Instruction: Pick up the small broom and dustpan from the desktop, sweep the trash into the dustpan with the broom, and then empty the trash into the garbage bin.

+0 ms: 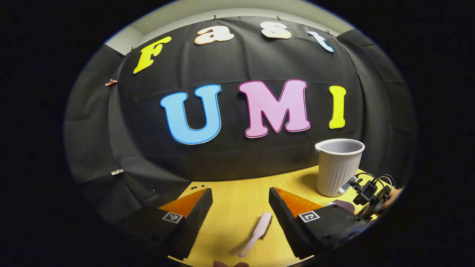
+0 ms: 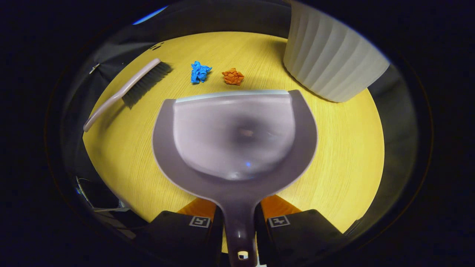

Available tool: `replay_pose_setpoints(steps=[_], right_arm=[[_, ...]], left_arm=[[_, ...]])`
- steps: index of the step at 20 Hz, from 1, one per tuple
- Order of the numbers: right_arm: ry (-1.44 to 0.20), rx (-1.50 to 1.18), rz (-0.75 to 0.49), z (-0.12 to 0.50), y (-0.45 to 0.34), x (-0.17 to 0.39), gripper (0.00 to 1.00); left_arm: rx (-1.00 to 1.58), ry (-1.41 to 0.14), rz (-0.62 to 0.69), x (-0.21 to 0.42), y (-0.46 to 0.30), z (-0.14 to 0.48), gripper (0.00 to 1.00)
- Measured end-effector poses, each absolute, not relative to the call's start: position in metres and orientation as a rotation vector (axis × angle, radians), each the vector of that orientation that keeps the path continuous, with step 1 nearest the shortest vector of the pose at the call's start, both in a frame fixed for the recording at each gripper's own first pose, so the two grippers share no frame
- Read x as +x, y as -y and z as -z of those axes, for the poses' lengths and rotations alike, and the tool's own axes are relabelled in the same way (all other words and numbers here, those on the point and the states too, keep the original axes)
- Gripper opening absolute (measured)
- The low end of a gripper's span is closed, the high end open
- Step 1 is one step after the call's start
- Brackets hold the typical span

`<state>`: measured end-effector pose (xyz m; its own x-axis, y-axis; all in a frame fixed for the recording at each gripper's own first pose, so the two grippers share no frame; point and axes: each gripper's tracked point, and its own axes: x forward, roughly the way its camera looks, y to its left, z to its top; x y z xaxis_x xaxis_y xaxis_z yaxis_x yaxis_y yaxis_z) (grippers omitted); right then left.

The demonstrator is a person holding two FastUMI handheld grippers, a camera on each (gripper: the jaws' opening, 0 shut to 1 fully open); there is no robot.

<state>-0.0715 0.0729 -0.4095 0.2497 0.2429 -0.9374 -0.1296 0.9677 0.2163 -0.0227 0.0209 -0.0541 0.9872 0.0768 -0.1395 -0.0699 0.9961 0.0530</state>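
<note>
- Yellow worktop (image 2: 334, 148) carries everything; the broom (image 2: 126, 89) lies at upper left, untouched.
- Dustpan (image 2: 233, 133) is pinched at its handle by the right gripper (image 2: 239, 226), lip facing the paper scraps (image 2: 233, 76).
- Left gripper (image 1: 240, 211) is spread above the broom, probably to take it.

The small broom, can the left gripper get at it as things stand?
Probably yes. The left gripper has its jaws open, and the small broom lies on the desktop between and just below them, with nothing over it. The dustpan sits apart in the right gripper.
</note>
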Motion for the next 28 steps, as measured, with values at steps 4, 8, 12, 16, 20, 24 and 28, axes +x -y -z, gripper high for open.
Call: replay_pose_setpoints(steps=[4, 8, 12, 16, 20, 24, 28], right_arm=[[-1.268, 0.096, -0.252, 0.410, -0.074, -0.069, 0.43], [-1.250, 0.094, -0.264, 0.406, -0.073, -0.068, 0.41], [-1.174, 0.110, -0.300, 0.376, -0.070, -0.079, 0.36], [-1.158, 0.086, -0.299, 0.365, -0.055, -0.096, 0.36], [-1.163, 0.072, -0.292, 0.358, -0.044, -0.114, 0.36], [-1.170, 0.105, -0.259, 0.357, -0.035, -0.122, 0.36], [-1.186, 0.126, -0.232, 0.363, -0.030, -0.130, 0.36]], left_arm=[[0.041, -0.152, -0.062, -0.020, -0.017, 0.059, 0.97], [0.034, -0.197, -0.026, -0.014, -0.012, 0.075, 0.97], [0.055, -0.284, 0.026, -0.004, -0.007, 0.105, 0.97], [0.106, -0.427, 0.108, 0.003, 0.000, 0.153, 0.94], [0.071, -0.599, 0.182, 0.004, 0.009, 0.208, 0.88], [0.031, -0.819, 0.237, -0.005, 0.011, 0.267, 0.86], [0.027, -0.935, 0.221, 0.000, 0.005, 0.308, 0.84]])
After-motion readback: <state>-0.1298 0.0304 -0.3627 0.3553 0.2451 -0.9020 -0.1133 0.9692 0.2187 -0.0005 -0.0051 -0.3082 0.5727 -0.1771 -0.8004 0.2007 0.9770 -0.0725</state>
